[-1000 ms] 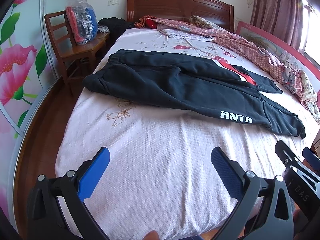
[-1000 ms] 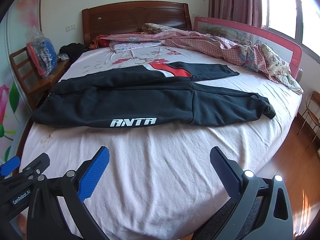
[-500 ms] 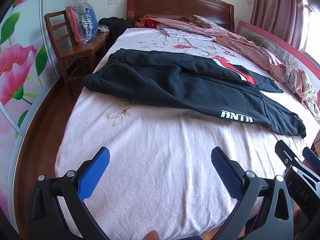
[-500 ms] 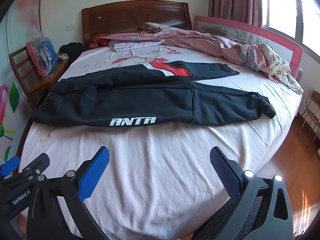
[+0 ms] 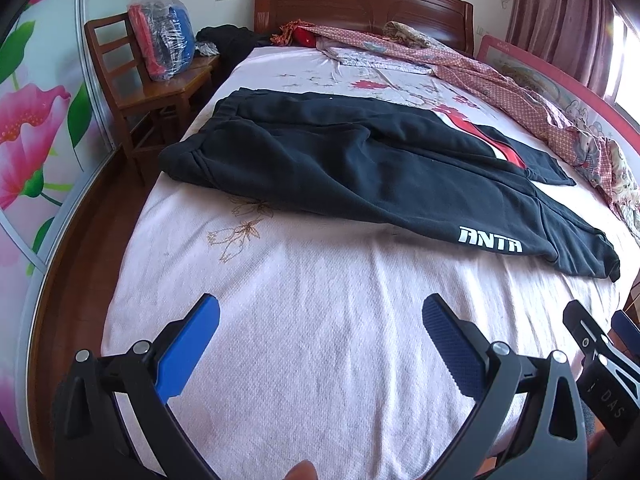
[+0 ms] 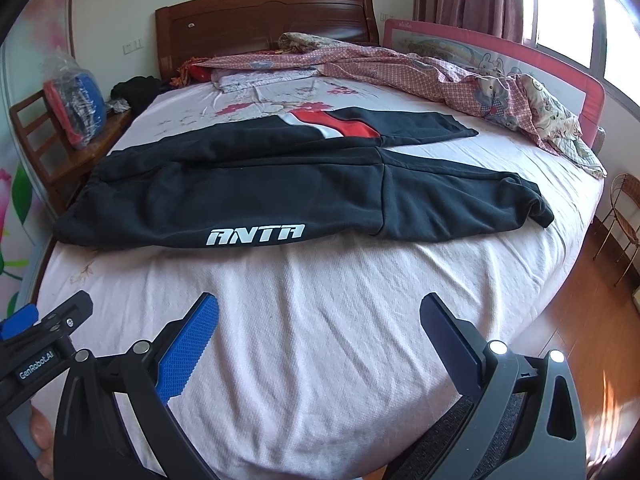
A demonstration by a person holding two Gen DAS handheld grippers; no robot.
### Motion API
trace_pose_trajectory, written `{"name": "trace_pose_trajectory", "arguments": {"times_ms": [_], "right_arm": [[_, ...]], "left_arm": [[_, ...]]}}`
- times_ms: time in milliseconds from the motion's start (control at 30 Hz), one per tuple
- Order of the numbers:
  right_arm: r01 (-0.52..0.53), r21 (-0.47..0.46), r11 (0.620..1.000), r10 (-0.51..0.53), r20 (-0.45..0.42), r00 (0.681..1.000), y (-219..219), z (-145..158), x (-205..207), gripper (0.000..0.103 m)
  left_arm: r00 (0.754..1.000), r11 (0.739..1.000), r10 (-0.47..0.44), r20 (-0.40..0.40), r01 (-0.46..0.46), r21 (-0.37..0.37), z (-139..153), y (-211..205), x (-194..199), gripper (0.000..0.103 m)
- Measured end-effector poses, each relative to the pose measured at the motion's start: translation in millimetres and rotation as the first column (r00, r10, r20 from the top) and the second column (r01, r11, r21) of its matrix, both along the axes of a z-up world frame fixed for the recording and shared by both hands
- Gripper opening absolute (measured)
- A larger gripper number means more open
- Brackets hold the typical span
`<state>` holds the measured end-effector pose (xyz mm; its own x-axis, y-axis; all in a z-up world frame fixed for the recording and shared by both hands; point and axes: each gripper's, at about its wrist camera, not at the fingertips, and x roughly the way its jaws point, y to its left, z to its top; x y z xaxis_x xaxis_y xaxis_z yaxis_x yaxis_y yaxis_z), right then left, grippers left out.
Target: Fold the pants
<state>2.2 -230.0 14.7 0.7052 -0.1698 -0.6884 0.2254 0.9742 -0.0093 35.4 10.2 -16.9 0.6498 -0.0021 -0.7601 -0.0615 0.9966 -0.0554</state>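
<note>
At the foot of the bed, I hold both claws low over bare sheet, side by side. My left gripper (image 5: 320,320) has its blue pads spread wide with nothing between them, and my right gripper (image 6: 319,318) is spread just as wide and equally empty. Neither touches any cloth.

Beyond the fingertips lies a stretch of pale pink bed sheet (image 6: 340,320), lightly wrinkled. Past that, well apart from both claws, the black pants (image 6: 280,196) lie flat across the width of the bed. The waistband (image 5: 192,160) sits at the left edge of the mattress, near a wooden chair (image 5: 132,80) that carries a plastic-wrapped bundle. The leg cuffs (image 6: 536,208) reach toward the right edge. The nearer leg shows a white logo (image 6: 256,236); the farther leg shows a red and white stripe (image 6: 332,122) and lies slightly spread away from the nearer one. A rumpled patterned quilt (image 6: 460,80) is heaped along the far right side, in front of a wooden headboard (image 6: 260,16).

I judge that no fold has begun. The risks from here: thick fleece may slip from a shallow pinch, or the pads may catch the sheet together with the fabric and drag it up. The waistband lies close to the mattress edge, so a careless pull could tip that end toward the floor. Uneven lifting could leave the legs misaligned.
</note>
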Motion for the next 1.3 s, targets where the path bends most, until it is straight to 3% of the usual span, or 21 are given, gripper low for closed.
{"name": "trace_pose_trajectory", "arguments": {"times_ms": [600, 733, 833, 867, 900, 967, 1100, 1200, 1233, 1300], "right_arm": [[0.004, 0.024, 1.000, -0.003, -0.048, 0.999, -3.4, -13.6, 18.4, 0.100], [-0.010, 0.036, 0.999, 0.012, -0.063, 0.998, -4.6, -14.6, 24.1, 0.100], [-0.043, 0.076, 0.996, 0.047, -0.059, 0.997, -3.2, -13.0, 28.9, 0.100], [-0.060, 0.087, 0.994, 0.065, -0.057, 0.996, -1.5, -12.1, 30.8, 0.100], [-0.070, 0.084, 0.994, 0.074, -0.053, 0.996, 1.0, -10.8, 32.4, 0.100], [-0.086, 0.073, 0.994, 0.089, -0.046, 0.995, 6.6, -8.1, 36.2, 0.100], [-0.108, 0.068, 0.992, 0.111, -0.043, 0.993, 13.4, -5.5, 45.6, 0.100], [-0.127, 0.063, 0.990, 0.130, -0.053, 0.990, 18.4, -6.2, 53.7, 0.100], [-0.134, 0.063, 0.989, 0.137, -0.057, 0.989, 20.1, -6.7, 56.0, 0.100], [-0.141, 0.057, 0.988, 0.145, -0.059, 0.988, 22.6, -7.5, 59.6, 0.100]], "left_arm": [[0.998, 1.000, -0.004, -0.055, 0.004, -0.003, -14.0, 4.7, 20.7, 0.101], [0.994, 0.994, -0.086, -0.069, 0.081, -0.080, -7.9, 9.3, 32.5, 0.101], [0.986, 0.969, -0.151, -0.072, 0.133, -0.211, 1.3, 19.6, 46.5, 0.101], [0.985, 0.952, -0.161, -0.069, 0.137, -0.273, 4.5, 26.3, 51.7, 0.101], [0.980, 0.919, -0.183, -0.073, 0.144, -0.367, 5.5, 34.2, 59.4, 0.101], [0.981, 0.830, -0.172, -0.093, 0.093, -0.550, 2.4, 54.7, 73.8, 0.101], [0.983, 0.572, -0.117, -0.139, -0.048, -0.819, -21.7, 95.1, 97.6, 0.101], [0.985, 0.418, -0.074, -0.157, -0.112, -0.902, -38.5, 109.3, 111.1, 0.101], [0.984, 0.386, -0.073, -0.163, -0.123, -0.914, -43.4, 110.8, 115.8, 0.101], [0.984, 0.384, -0.030, -0.173, -0.148, -0.911, -49.1, 113.4, 120.9, 0.101]]}}
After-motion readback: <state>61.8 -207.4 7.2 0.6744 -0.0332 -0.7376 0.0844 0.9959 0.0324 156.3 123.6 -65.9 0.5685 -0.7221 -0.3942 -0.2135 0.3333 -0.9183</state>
